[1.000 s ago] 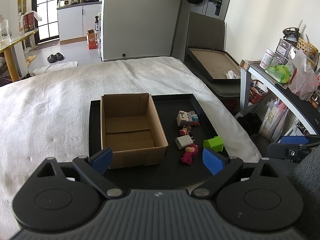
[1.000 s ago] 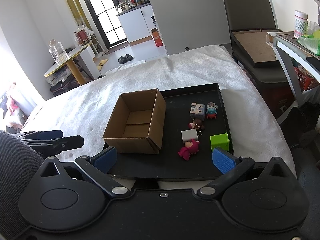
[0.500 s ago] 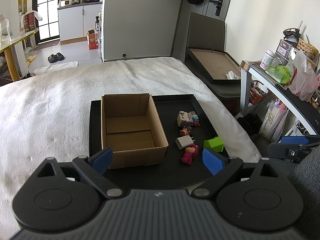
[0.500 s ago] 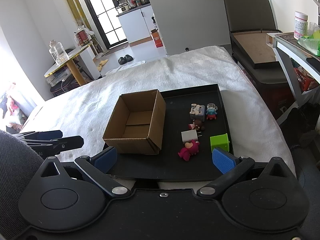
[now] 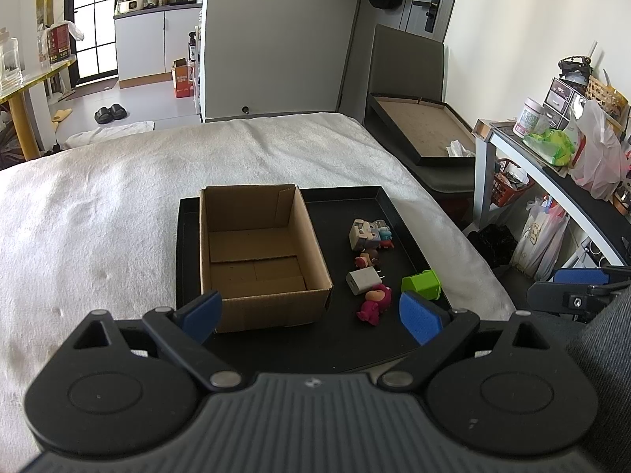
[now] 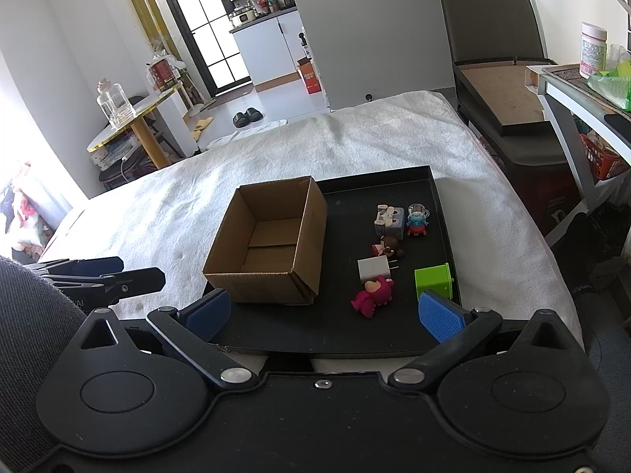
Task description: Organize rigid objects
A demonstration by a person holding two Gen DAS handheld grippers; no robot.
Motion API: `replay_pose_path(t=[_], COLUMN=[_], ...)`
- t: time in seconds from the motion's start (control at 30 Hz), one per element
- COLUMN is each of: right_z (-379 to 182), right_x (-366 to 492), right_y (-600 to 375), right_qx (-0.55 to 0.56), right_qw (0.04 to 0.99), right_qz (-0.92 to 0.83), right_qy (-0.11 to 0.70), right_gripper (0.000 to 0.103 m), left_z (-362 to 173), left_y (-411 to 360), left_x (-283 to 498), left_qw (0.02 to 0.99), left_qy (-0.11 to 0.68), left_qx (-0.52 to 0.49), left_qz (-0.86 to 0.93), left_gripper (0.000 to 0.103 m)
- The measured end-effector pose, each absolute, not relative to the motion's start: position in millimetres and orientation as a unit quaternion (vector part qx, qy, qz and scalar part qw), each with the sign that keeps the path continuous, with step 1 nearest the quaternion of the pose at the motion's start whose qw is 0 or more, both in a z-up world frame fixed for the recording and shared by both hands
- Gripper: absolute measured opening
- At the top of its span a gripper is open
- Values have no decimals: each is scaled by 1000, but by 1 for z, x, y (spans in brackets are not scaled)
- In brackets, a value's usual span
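My left tool and right tool both hang with blue pads spread wide, gripping nothing, low in each frame and short of the shallow black tray on the white-covered bed. The open brown cardboard box sits empty at centre. To its right lie the magenta plush-shaped figure, white plug-in charger, lime-green plastic cube and further small figurines. Risk, in my judgement: these pieces crowd together, so closing on one may knock its neighbour; the light box could slide if bumped.
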State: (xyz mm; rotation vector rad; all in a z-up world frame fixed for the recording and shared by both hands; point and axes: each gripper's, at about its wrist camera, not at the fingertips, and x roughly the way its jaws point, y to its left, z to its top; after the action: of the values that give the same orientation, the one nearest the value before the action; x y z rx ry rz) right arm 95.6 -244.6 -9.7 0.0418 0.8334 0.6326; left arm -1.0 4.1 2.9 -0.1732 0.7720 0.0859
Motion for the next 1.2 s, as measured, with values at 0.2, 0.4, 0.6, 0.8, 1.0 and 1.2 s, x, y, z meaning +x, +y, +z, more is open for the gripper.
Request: replay_pose_path(t=[0.2, 0.4, 0.6, 0.8, 1.0, 1.2], right_z=[-10, -11, -10, -6, -10, -19], right_x=[95, 95, 95, 95, 99, 104], right_y=[-244, -244, -244, -243, -244, -245], right_qx=[20, 19, 20, 20, 23, 21], right_qw=[866, 866, 866, 868, 866, 866], right_qz=[302, 302, 303, 304, 309, 307], right_qy=[397, 397, 397, 391, 393, 395], right_gripper=[103, 103, 103, 103, 103, 103], left_z=[4, 5, 5, 5, 2, -5], left_y=[4, 3, 3, 4, 5, 11], left_x=[-1, -1, -1, -2, -2, 2], left_qw=[922, 922, 923, 925, 926, 925], left_qy=[375, 375, 373, 367, 364, 364], left_qx=[-83, -85, -85, -83, -80, -82], left_qz=[43, 43, 45, 48, 54, 70], left_gripper=[96, 96, 96, 96, 96, 96])
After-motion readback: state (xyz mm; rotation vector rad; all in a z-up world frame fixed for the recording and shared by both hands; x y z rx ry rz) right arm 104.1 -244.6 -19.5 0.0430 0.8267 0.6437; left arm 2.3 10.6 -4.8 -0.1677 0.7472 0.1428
